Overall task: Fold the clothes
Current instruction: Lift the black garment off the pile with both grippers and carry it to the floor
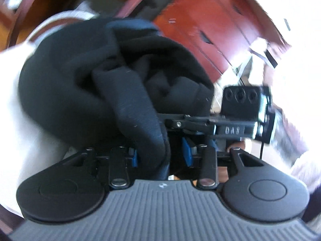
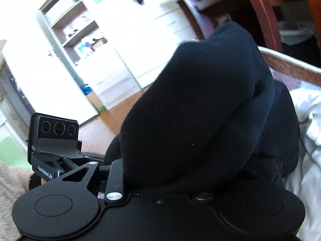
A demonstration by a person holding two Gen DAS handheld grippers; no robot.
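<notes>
A black fleece garment point(image 1: 84, 84) hangs bunched in front of both cameras. In the left wrist view a fold of it runs down between the blue pads point(image 1: 187, 154) of my left gripper point(image 1: 160, 156), which is shut on it. My right gripper shows side-on to the right point(image 1: 230, 128). In the right wrist view the same garment point(image 2: 200, 110) drapes over my right gripper point(image 2: 180, 180) and hides its fingers; the cloth seems held there. My left gripper point(image 2: 54, 152) shows at the lower left.
A red-brown wooden cabinet point(image 1: 210, 32) stands behind the garment. White bedding point(image 2: 309, 136) lies at the right, with a wooden bed frame point(image 2: 291, 68) beyond. White shelves point(image 2: 76, 32) and wooden floor point(image 2: 112, 116) are on the left.
</notes>
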